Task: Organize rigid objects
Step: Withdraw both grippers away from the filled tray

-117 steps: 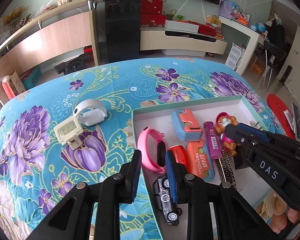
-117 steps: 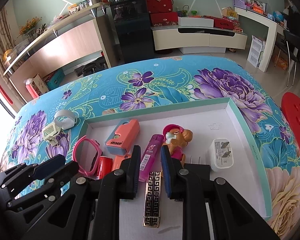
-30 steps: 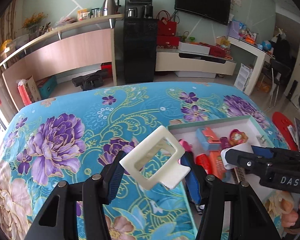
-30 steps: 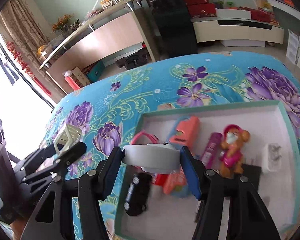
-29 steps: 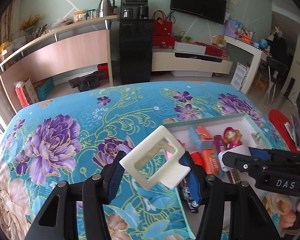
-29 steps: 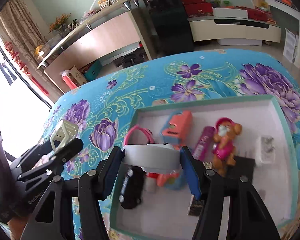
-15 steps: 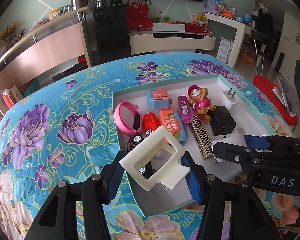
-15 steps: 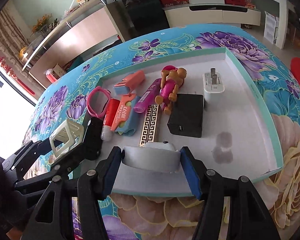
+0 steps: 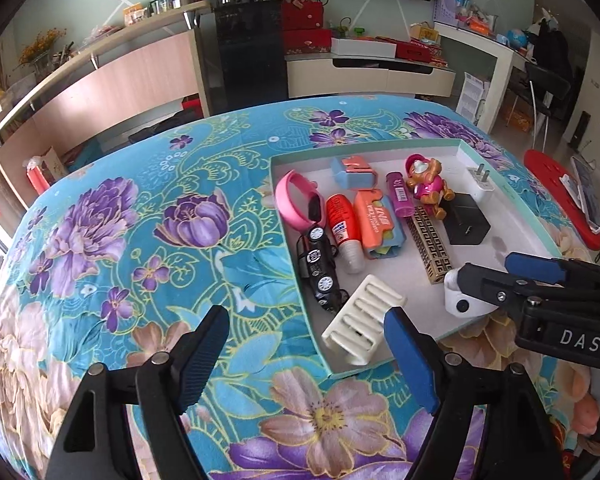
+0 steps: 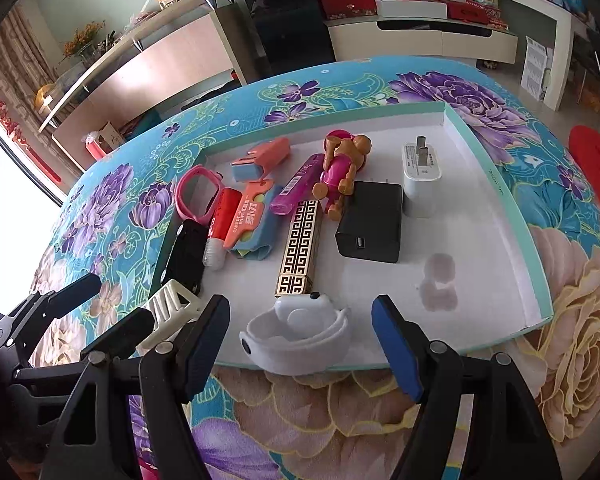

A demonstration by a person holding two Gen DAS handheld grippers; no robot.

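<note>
Both tools now open, objects released

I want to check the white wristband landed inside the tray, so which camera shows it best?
The right wrist view. The white wristband lies whole and unblocked just past the open right gripper, at the near rim of the tray. In the left wrist view only part of it shows, behind the right gripper's fingers.

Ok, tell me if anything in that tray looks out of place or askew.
The white slotted holder leans against the tray's near-left wall rather than lying flat. The white wristband lies at the tray's near edge. There's also a faint pinkish stain on the tray floor. Everything else lies settled.
</note>
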